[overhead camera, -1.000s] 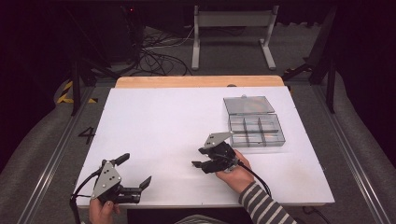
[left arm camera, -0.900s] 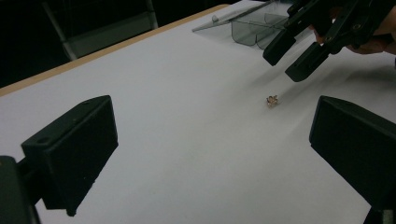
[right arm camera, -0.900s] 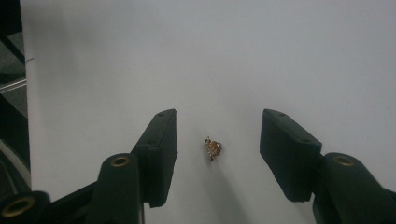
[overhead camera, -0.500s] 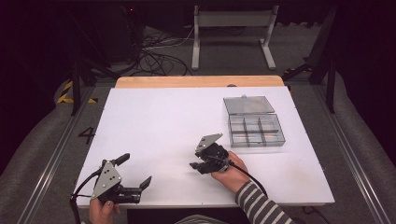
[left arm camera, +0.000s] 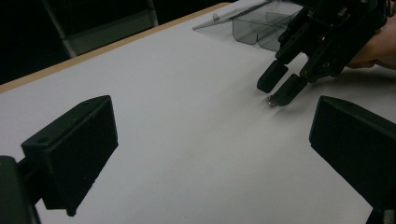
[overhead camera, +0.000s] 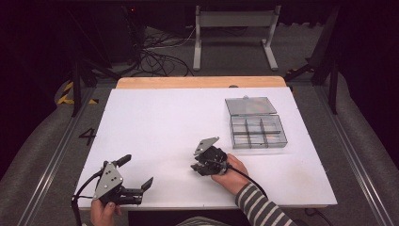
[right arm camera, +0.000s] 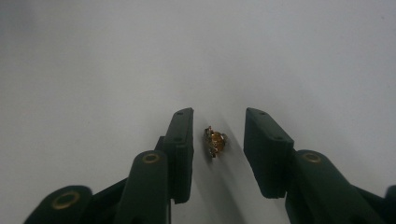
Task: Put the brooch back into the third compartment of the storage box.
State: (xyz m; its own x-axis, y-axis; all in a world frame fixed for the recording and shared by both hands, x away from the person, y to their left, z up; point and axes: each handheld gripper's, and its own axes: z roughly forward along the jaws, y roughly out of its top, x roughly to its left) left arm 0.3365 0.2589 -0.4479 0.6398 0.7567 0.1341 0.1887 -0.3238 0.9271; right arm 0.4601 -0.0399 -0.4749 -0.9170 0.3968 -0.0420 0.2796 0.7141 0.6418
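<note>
Item: small gold-coloured piece (right arm camera: 215, 142), lying on the white table (overhead camera: 155, 122), centre of the right gripper view. Right gripper (right arm camera: 218, 140): jaws have just been closing, one either side of the piece, neither touching. Left gripper (overhead camera: 139, 174): jaws spread, lower left of the high view

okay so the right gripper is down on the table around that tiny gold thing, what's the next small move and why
Probably finish closing the right gripper on the small gold piece. Its jaws have just been closing, and the piece lies on the white table between the pads with a gap on each side, so nothing is gripped yet. The open compartment box stands farther off, a likely place for it. The left gripper rests open, apart.
</note>
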